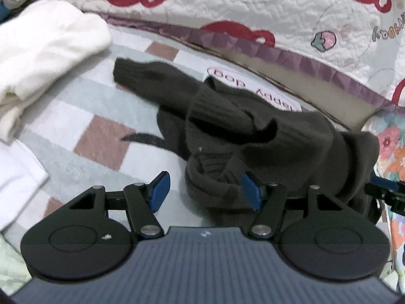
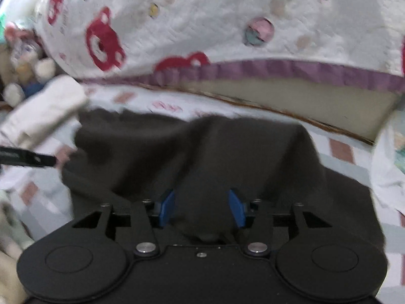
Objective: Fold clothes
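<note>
Dark sweater (image 1: 227, 126): lay bunched on checked bedsheet (image 1: 106, 136).
Left gripper (image 1: 205, 192): gaped wide, sweater hem against its right pad.
Right gripper (image 2: 205, 207): spread apart, sweater fold bulging between pads, unclamped.
White garment (image 1: 48, 45): lay well apart.

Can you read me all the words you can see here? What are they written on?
"happy dog", upside down in the left wrist view, on the white patch of the checked sheet, partly covered by the dark knitted sweater.
Coloured letters on the bear-print quilt, at its right edge: cut off and too bent to read.
Pink letters on the sheet behind the sweater in the right wrist view: too blurred to read.
</note>
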A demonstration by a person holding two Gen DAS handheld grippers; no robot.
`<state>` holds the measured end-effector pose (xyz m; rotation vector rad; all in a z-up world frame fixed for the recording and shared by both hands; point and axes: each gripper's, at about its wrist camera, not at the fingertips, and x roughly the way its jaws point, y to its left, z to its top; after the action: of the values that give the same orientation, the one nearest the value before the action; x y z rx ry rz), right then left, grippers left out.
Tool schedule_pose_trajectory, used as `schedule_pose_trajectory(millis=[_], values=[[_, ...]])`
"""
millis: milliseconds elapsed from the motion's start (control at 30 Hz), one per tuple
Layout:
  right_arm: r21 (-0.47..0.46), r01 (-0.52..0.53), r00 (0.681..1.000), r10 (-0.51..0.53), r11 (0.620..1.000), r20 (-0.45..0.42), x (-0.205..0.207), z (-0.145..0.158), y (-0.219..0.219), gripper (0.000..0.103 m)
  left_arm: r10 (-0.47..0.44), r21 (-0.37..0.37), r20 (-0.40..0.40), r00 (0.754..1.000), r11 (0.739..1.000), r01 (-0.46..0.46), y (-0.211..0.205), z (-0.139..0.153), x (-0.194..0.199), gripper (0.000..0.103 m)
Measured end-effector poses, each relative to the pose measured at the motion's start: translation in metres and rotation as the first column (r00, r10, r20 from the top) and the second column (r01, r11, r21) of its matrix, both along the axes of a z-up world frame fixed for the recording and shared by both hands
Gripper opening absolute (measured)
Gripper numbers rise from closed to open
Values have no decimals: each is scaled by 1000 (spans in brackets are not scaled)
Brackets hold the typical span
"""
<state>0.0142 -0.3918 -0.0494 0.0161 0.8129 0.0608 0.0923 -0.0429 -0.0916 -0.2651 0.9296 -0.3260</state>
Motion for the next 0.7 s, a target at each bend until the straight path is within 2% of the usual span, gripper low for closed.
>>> schedule_pose_trajectory(millis=[67,167,233,367,633,700], values=[[-22,62,997,-63,998,-33,-7,-7,-13,52,-10,12,2,1000,1000,10,-4,-6,1,63],[0,171,983,-171,985,-65,-22,-14,-42,52,-16,20,-24,1000,1000,17,-7,-13,4,63],[34,240,969,-237,970,-75,-30,-16,-58,52,-15,-1,-43,999,1000,15,-5,-15,4,63],[94,362,930,-353,927,-105,-44,-20,-81,53,-13,-18,-62,998,1000,12,-2,-18,4,63],[97,495,866,-481,863,-141,-60,-40,-111,53,-31,-20,-121,992,999,29,-6,-32,6,63],[144,547,835,-526,824,-163,-68,-47,-126,53,-72,-28,-115,991,997,69,-11,-29,3,61]])
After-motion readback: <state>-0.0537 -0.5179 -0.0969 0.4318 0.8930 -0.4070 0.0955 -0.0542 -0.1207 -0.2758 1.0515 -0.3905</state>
